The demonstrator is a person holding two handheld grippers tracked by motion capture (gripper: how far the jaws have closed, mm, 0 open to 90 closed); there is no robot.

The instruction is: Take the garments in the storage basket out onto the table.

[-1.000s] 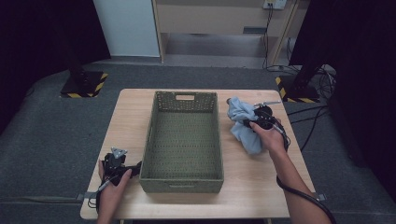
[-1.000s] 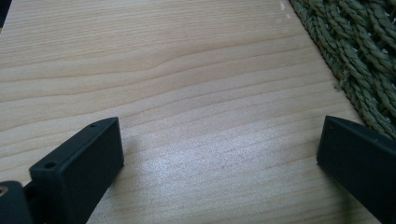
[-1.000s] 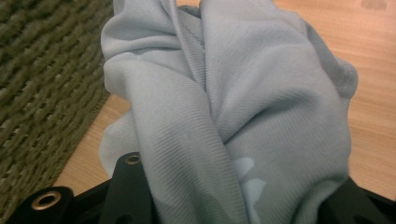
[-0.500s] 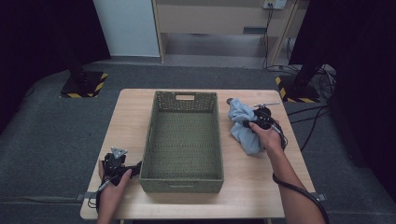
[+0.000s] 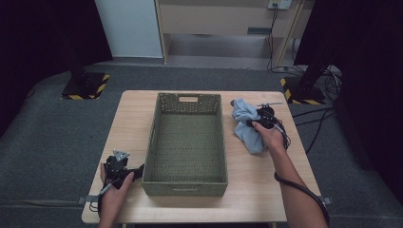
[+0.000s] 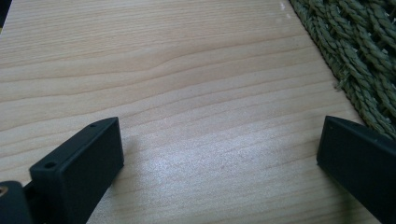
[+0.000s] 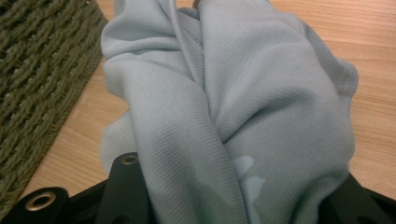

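Little has moved: right gripper (image 5: 254, 123) fingers stay clamped on the blue cloth (image 5: 244, 124); left gripper (image 5: 138, 172) fingers spread wide.

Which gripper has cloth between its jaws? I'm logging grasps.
The right gripper: the light blue cloth is bunched between its jaws beside the woven basket. The left gripper is open over bare table.

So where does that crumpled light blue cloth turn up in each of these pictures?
High view: the crumpled light blue cloth lies on the table right of the green woven basket, at the right claw.
Left gripper view: not in it; bare wood and a corner of the basket.
Right gripper view: the cloth fills the middle, bunched between the jaws.
Shared landmark: the basket, at that view's left edge.
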